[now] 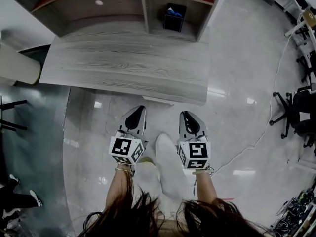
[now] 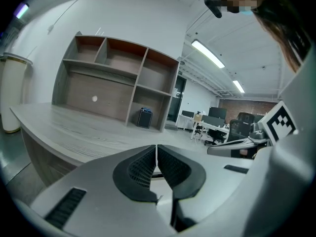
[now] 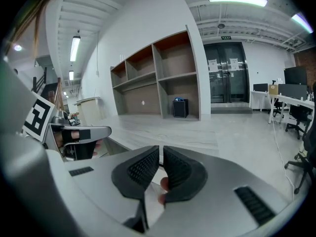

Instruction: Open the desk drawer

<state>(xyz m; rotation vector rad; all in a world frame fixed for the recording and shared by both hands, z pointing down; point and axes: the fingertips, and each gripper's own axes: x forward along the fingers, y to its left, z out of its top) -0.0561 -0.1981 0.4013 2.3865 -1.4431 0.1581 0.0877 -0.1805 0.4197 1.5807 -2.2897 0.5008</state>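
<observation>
Here, the left gripper [image 1: 140, 108] and right gripper [image 1: 186, 114] hover just short of the desk's [image 1: 123, 68] near edge, jaws pressed together, empty. The drawer front [image 1: 158, 101] shows under that edge, ahead and between them.

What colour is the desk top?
Pale grey wood grain; the desk top shows best in the head view.

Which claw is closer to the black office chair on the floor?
Right. The right claw hangs well apart from the chair; the left claw is farther off, beyond the right claw.
</observation>
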